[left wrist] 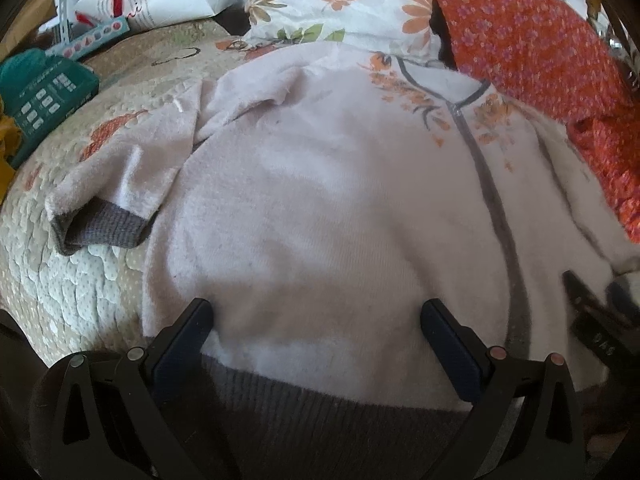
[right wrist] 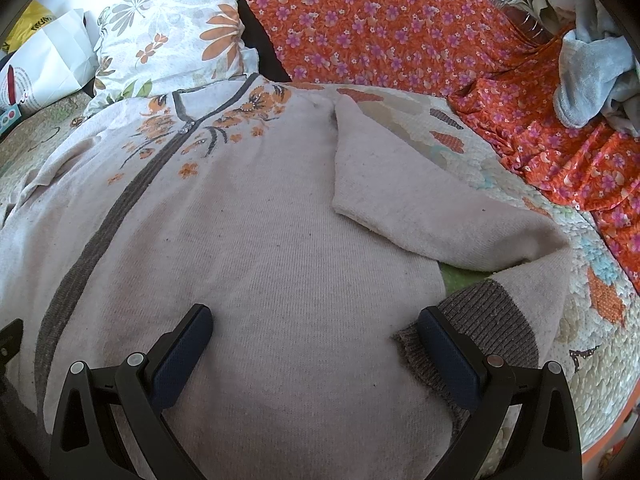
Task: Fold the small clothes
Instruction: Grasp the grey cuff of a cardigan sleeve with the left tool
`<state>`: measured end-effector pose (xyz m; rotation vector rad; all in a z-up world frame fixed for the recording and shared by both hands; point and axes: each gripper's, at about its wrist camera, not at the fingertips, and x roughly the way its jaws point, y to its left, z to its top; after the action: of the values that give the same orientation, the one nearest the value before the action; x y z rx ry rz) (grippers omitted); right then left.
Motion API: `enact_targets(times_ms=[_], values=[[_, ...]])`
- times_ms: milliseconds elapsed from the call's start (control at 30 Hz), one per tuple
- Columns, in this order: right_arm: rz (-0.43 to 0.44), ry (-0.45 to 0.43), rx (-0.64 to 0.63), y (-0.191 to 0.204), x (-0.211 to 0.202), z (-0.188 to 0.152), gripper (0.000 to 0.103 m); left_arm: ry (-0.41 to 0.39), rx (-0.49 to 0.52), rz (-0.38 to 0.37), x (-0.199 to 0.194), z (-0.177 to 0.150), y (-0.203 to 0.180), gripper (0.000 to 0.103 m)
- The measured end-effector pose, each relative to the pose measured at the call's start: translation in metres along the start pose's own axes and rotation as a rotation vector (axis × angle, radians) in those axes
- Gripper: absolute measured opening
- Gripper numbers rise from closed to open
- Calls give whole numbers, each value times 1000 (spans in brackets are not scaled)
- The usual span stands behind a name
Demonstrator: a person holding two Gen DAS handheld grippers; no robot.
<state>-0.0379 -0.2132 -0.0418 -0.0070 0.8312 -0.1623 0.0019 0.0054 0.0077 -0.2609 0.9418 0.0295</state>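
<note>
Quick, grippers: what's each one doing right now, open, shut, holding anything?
Left gripper: open, holding nothing, fingers spread over the cardigan near its hem.
Right gripper: open, holding nothing, over the cardigan beside the sleeve cuff.

Pale zip cardigan flat, front up, unfolded.

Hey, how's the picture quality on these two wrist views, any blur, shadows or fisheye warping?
Left wrist view: the cardigan looks soft and washed out, the orange floral cloth smeared at the right edge, a dim shadow near the fingers. Right wrist view: sharper, knit ribs readable, even daylight. Both: strong fisheye bulge, dark corners.
</note>
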Motion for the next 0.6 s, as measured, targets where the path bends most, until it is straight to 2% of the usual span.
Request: enact_targets(times_ms=[100,300,400,500,600], values=[[-2,-3,-2,0,0,0,103,-70,-21,9,-14,3,7,103],[-4,-6,-3,0,0,0,103,-142,-136,-14,-52,31,41,103],[-4,-6,-3,0,0,0,103,-171,-208,22,-66,49,73,103],[-6,-8,-5,0,0,-1,103,-153,-304,72,-70,65,112,103],[-7,-10,-5,0,0,-1,103,-162,-362,154,-73,71,143,103]])
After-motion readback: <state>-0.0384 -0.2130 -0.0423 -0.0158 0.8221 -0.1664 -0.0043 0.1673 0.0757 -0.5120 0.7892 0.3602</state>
